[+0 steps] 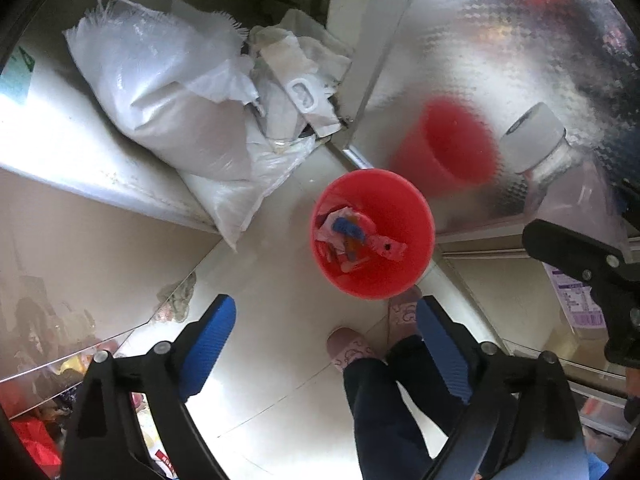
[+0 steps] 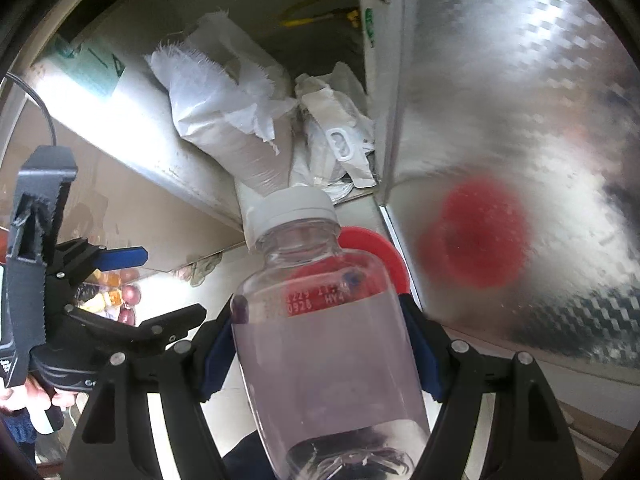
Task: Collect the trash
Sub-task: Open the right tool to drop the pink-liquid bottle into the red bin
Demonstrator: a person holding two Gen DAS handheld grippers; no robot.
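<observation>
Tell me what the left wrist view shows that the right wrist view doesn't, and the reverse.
Only the left wrist view shows inside the red bin: colourful wrappers lie in it, with the person's pink slippers below. Only the right wrist view shows the right gripper shut on the capped clear bottle, red date code visible. Both show the bin, the bottle, the white sack and the open, empty left gripper.

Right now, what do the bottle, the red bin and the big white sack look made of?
Bottle: clear glossy plastic, see-through wall, opaque white cap.
Red bin: smooth moulded plastic, probably; even colour, thin rim.
White sack: woven plastic, likely; frayed threads along its open edge, slight sheen.
Right gripper clamps the bottle.
</observation>
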